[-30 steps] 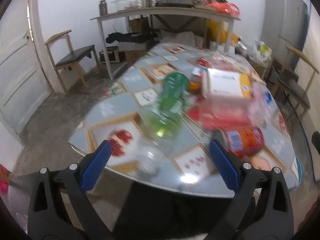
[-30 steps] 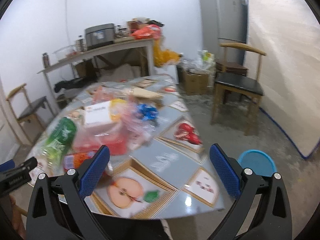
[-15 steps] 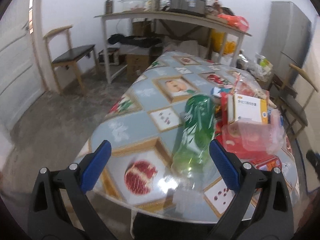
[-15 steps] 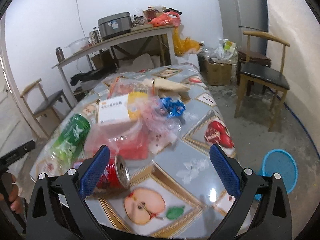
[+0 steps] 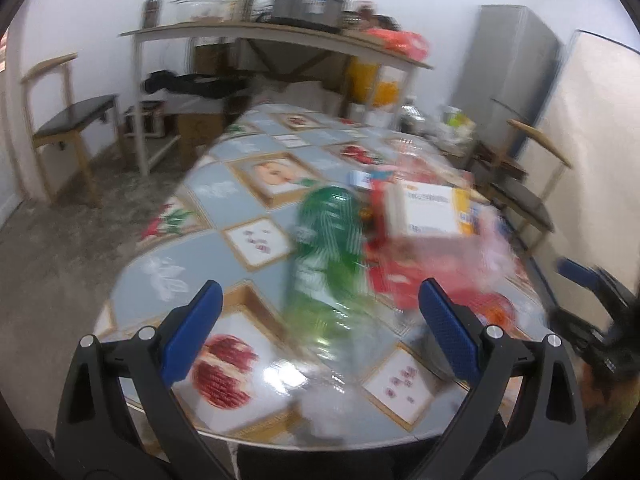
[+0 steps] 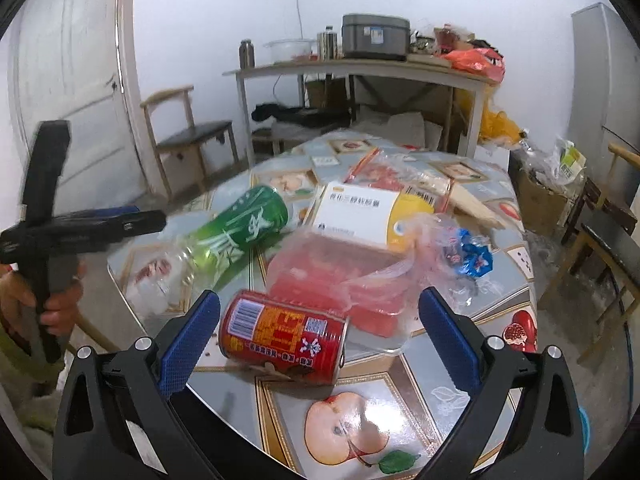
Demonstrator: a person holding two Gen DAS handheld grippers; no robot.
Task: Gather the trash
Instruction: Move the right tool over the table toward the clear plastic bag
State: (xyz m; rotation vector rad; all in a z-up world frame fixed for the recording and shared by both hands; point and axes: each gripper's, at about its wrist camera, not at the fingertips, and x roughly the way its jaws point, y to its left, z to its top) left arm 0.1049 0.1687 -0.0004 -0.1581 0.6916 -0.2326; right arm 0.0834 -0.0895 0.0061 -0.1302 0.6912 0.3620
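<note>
Trash sits in a loose pile on the bench, centre of the right wrist frame. Red can lies on its side at the near edge of the pile, low centre of frame, between the right claw fingers as seen from the camera but not gripped. Right claw is spread wide, nothing in it.

Behind the can: pink plastic bag over something red, touching the can's upper right. White-and-yellow box rests on top of the bag, tilted. Green-label plastic bottle lies on its side left of the box, clear neck end pointing to the lower left of the frame. Blue wrapper is just right of the bag.

Left claw: also spread wide and empty, hovering near the bench edge; the left wrist view is motion-blurred. Bottle appears in the centre of that frame between the fingers, no contact visible. Box sits upper right of the bottle.

In the right wrist view, a hand at the left edge of the frame grips the other claw's black handle.
</note>
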